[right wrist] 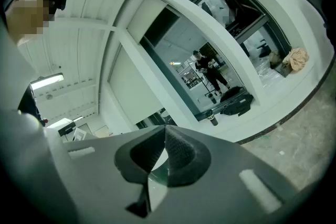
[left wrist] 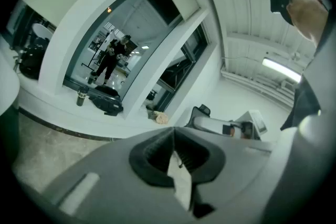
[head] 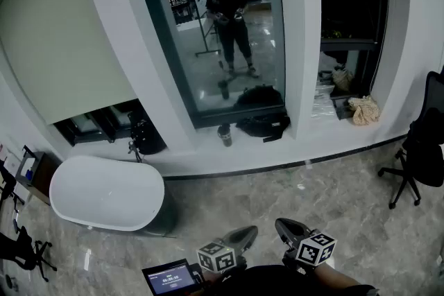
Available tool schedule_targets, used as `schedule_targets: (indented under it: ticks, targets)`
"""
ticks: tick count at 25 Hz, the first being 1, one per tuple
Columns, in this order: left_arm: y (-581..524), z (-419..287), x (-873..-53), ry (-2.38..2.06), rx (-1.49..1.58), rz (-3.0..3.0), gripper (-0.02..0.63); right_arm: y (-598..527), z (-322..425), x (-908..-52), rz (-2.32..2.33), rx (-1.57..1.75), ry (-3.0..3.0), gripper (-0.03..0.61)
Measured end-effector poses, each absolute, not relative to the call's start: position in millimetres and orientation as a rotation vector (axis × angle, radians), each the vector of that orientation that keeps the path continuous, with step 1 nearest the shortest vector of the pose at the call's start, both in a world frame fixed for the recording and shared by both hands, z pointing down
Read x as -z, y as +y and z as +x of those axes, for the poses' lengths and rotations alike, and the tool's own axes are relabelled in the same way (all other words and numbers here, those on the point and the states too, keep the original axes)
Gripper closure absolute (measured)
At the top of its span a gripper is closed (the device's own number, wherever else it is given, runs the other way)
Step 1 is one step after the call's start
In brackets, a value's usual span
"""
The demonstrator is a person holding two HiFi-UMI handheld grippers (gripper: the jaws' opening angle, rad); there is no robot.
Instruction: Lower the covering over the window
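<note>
Head view puts both tongs low and close to the body, well apart from the window wall: the left tongs (head: 247, 232) and right tongs (head: 282, 224) are each pressed together with nothing between them, as their own views confirm. The blind (head: 62, 31) hangs over the leftmost window, most of the way down, with a dark gap left under its hem. No cord or chain shows in any view, so the likely trouble is a pinch on the fabric or hem itself, which could pull the blind askew or slip off. A white tub (head: 104, 194) stands just in front of that window and blocks a straight approach; leaning over it invites a bump or a short reach. A dark stand (head: 137, 136) beside the gap could be knocked too. The floor (head: 312, 184) is bare between the person and the wall, with a bag (head: 262, 123) and cup (head: 224, 136) on the ledge and a chair (head: 420, 156) far right.
</note>
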State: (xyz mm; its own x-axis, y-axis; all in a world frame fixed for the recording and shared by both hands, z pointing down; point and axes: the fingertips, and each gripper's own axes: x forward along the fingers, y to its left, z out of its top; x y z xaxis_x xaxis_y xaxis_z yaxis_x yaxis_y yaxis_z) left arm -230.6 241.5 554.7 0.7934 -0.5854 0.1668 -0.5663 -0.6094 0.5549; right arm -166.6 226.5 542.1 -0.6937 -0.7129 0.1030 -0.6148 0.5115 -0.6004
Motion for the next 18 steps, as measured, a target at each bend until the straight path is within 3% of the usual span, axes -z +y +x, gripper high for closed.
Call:
schedule_targets:
  ticks: [18]
  targets:
    - [234.8, -209.7, -566.7, -0.860, 0.017, 2.343, 0.614, 219.9, -141.9, -546.2, -1.134, 0.964, 2.552, 0.572]
